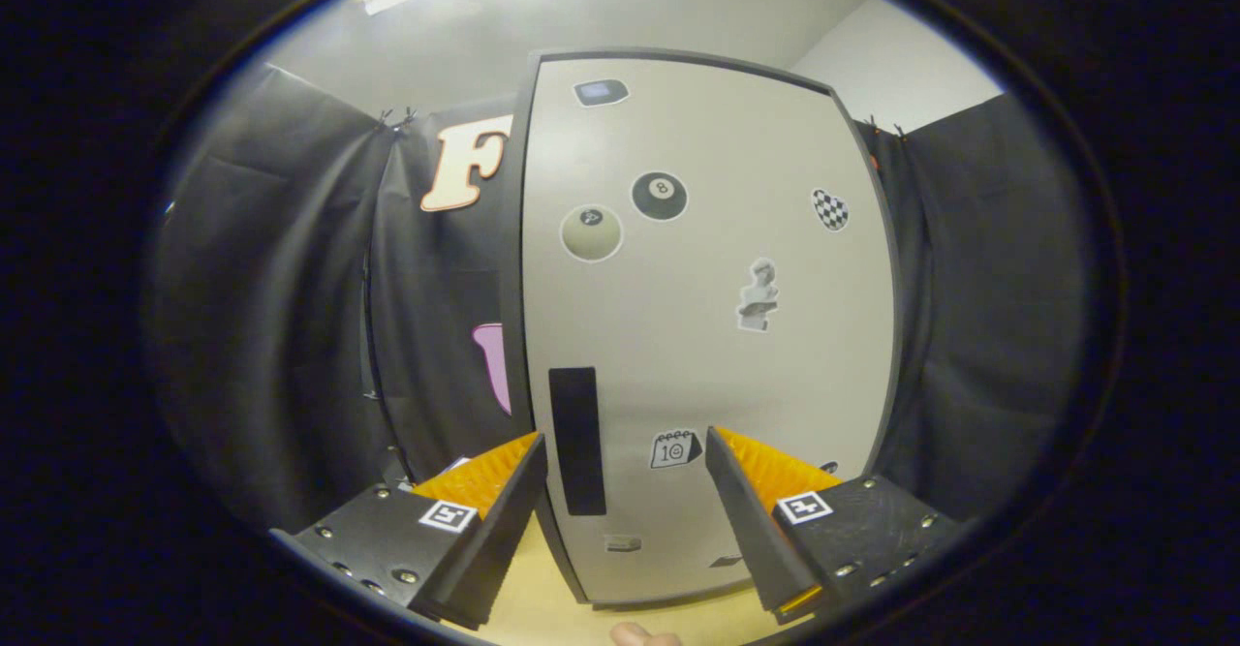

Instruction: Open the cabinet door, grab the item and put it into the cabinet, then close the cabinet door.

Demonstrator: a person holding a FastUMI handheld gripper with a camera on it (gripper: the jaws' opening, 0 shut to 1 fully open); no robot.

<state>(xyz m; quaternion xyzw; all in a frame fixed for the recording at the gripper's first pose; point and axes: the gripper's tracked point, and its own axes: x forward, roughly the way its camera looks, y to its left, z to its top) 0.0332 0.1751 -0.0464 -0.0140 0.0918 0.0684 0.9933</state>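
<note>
Fingers of the gripper (625,457) stand wide apart with nothing held between them. They point straight at the tall pale grey cabinet door with a dark frame (707,336), which is shut. The long black handle strip (577,441) sits low near the door's left edge, and it shows in the gap between the fingers, close by the left one. I think the gripper is lined up this way so one finger can hook or squeeze that strip and pull the door open. That would be the first step of the job, and it is not done yet.

Stickers dot the door: a black eight-ball sticker (660,196), a pale round ball sticker (591,233), a checked heart sticker (830,209), a small grey statue sticker (759,295) and a little calendar sticker (675,449) between the fingertips. They are only for show.

The cabinet stands upright on a light wooden tabletop (542,607), with black cloth hanging on both sides and behind it. Because the door is closed, I cannot tell what is inside the cabinet, or if it has shelves.

The item to be put away is hard to pick out. A small tan thing (644,635) peeks up at the near edge of the tabletop, below the fingers, but too little of it shows to say what it is.
</note>
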